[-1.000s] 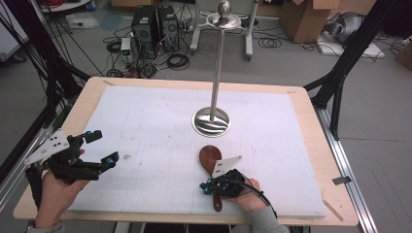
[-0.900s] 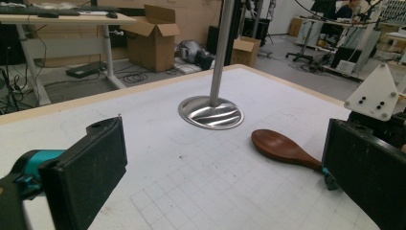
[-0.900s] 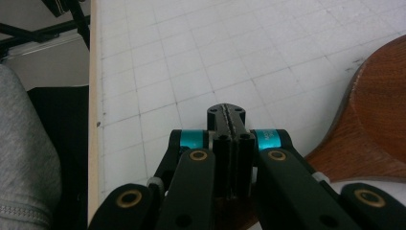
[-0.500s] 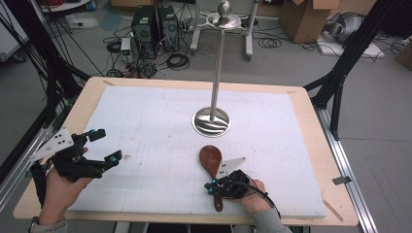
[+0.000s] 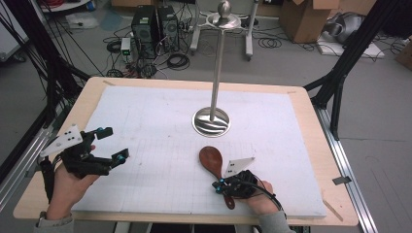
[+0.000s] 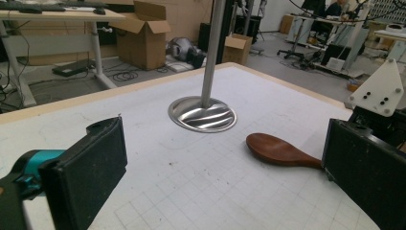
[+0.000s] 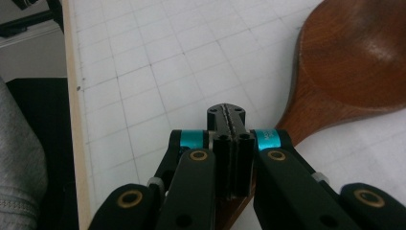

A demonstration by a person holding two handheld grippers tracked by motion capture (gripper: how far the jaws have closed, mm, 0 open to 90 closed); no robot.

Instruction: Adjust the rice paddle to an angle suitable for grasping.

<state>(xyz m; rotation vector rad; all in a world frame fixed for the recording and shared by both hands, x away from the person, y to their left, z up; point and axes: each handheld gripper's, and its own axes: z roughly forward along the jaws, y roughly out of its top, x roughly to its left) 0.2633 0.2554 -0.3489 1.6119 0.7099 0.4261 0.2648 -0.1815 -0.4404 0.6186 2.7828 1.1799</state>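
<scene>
My right gripper [image 5: 219, 186] sits low over the handle of the wooden spoon [image 5: 212, 160], close to the near edge of the counter [image 5: 311, 126]. In the right gripper view its jaws are pressed together, pad against pad, and the handle passes under them, so I cannot tell if they really pinch it. Compared with one second ago, this hand has come a little nearer to me along the handle, and the spoon lies in the same place, its bowl pointing toward the metal stand [image 5: 212, 121].

My left gripper [image 5: 109, 144] hovers over the left part of the counter, jaws wide apart and with nothing between them; it has hardly moved.

The counter carries a white mat with a faint grid [image 5: 145, 121] inside a pale wooden border. Behind it the floor holds computer towers [image 5: 155, 24], cables and cardboard boxes [image 5: 306, 19].

The left gripper view shows the round base of the stand [image 6: 202, 114] and the spoon [image 6: 280, 151] from the side. The right gripper view shows the grain of the spoon bowl [image 7: 354, 62] very near.
</scene>
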